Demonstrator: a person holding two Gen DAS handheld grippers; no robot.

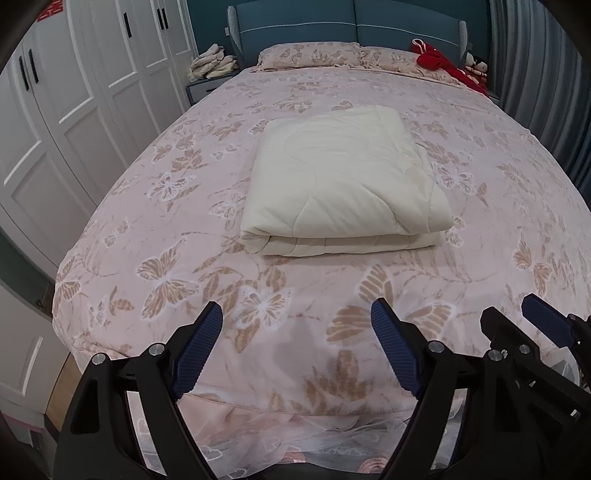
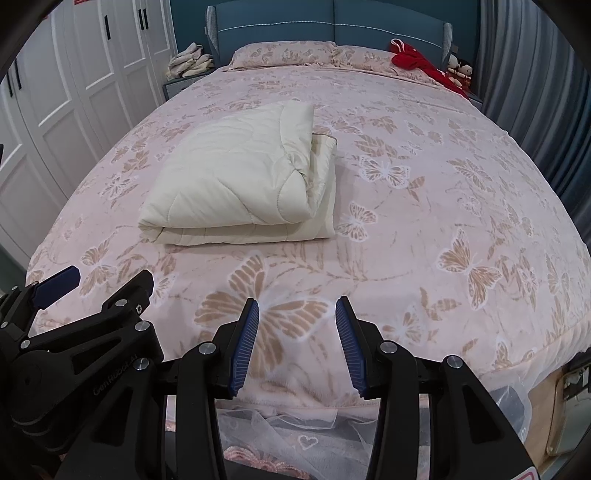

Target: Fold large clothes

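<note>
the folded cream quilt (image 1: pixel 343 181) lies on the butterfly bedspread (image 1: pixel 184 280), ahead of both tools. left gripper (image 1: pixel 297 349) fingers are wide apart and empty; right gripper (image 2: pixel 297 345) fingers are partly apart and empty.

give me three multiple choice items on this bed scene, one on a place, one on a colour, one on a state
1. Where does the folded quilt lie?
A. in the middle of the bed
B. on the pillows
C. on the floor

2. What colour is the garment by the headboard?
A. green
B. red
C. black

3. How are the left gripper and right gripper?
A. both clamped on the quilt
B. one holds the red garment
C. both open and empty, short of the quilt

Answers:
1 A, bedspread shows all around it.
2 B, it is bright red against the blue headboard.
3 C, only bedspread shows between each pair of fingers.
</note>
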